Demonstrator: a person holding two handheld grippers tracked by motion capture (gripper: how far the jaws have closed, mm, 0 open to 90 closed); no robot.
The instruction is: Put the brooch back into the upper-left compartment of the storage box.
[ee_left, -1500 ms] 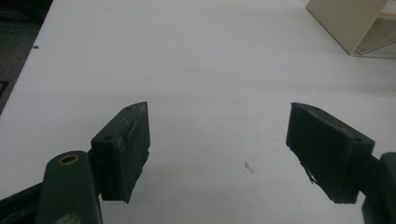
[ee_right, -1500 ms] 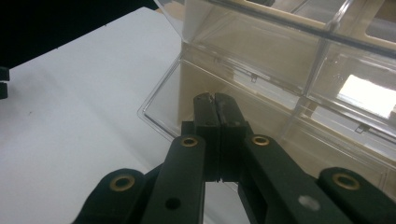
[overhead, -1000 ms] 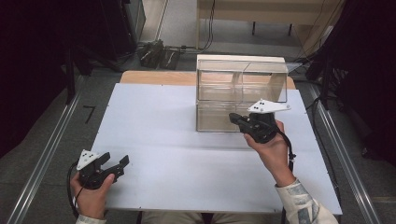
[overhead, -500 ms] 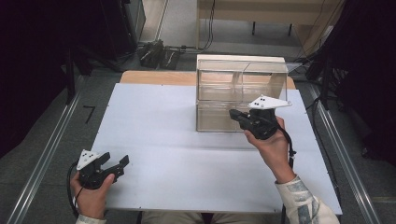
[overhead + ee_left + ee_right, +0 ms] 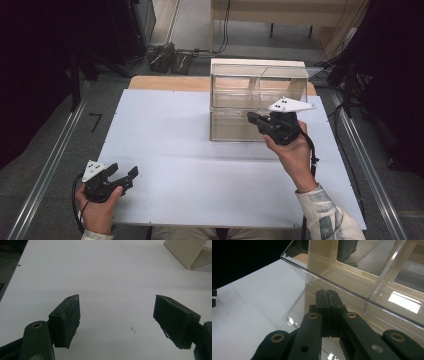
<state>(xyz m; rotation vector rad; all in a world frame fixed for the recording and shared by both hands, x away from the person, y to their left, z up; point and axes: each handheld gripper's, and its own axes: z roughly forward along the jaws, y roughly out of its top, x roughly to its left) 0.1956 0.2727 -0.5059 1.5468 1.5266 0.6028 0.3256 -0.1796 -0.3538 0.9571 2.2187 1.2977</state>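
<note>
A clear plastic two-level box [image 5: 235, 92] with a divider in its upper level stands at the back right of the white table [image 5: 165, 125]. My right gripper [image 5: 251, 118] is held in front of the box's lower level, jaws shut with nothing seen between them. In the right gripper view the shut tips [image 5: 327, 293] sit just under the upper level's front rim [image 5: 352, 282], over the lower clear tray. My left gripper [image 5: 131, 177] rests low at the table's front left, open and holding nothing. Its jaws [image 5: 116, 315] stand wide apart over bare table, with the box's corner [image 5: 190, 252] far off.
The table's front edge lies close under the left hand [image 5: 97, 210]. Metal rails [image 5: 45, 175] run along the floor on both sides. Dark equipment and cables [image 5: 165, 52] sit on the floor beyond the table's far edge.
The right gripper has drifted slightly up and toward the box front. The left gripper has stayed put.
</note>
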